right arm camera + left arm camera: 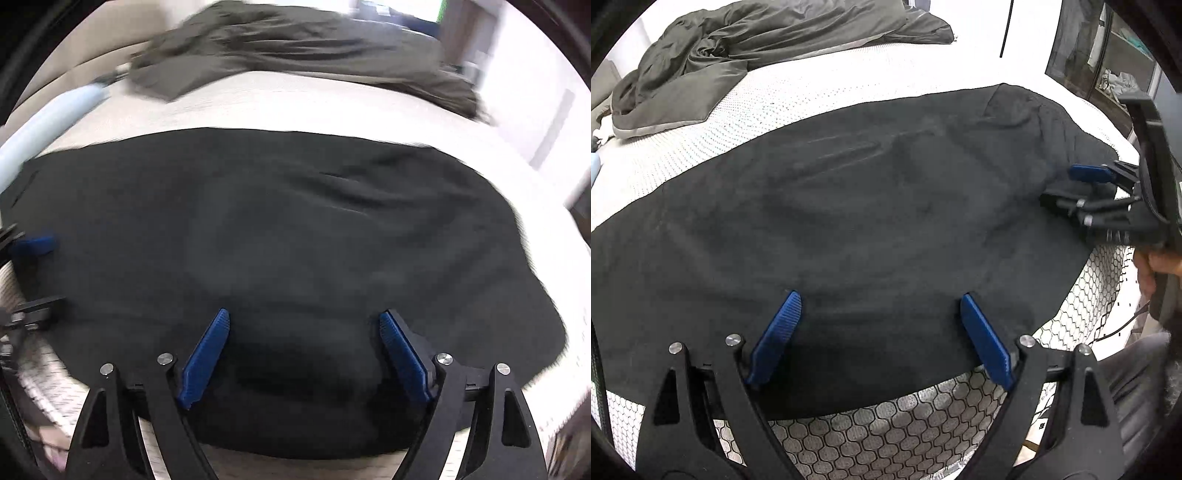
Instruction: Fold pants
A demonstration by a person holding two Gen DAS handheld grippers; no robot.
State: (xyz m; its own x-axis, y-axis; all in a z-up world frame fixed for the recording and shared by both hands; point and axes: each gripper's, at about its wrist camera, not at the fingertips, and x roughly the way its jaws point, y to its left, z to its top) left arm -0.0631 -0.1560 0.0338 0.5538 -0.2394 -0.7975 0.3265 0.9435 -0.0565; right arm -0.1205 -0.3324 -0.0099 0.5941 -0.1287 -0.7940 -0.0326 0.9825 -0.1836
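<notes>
The black pants (871,221) lie spread flat on the bed's white, honeycomb-patterned mattress (886,439), their near edge running close to the mattress's front border. Beyond the pants, toward the far side of the bed, a crumpled grey duvet (746,48) lies in a heap. The left tongs (881,302) hang over the near edge of the pants with the blue pads (775,339) spread wide and nothing pinched between them; dark cloth shows in the gap, untouched by either pad. The right tongs (304,321) stand the same way over the pants further along that near edge, jaws wide apart and holding nothing. Seen from the left wrist, the right tongs sit at the pants' right end, with a hand (1152,269) gripping the handle. The right wrist view is blurred.
</notes>
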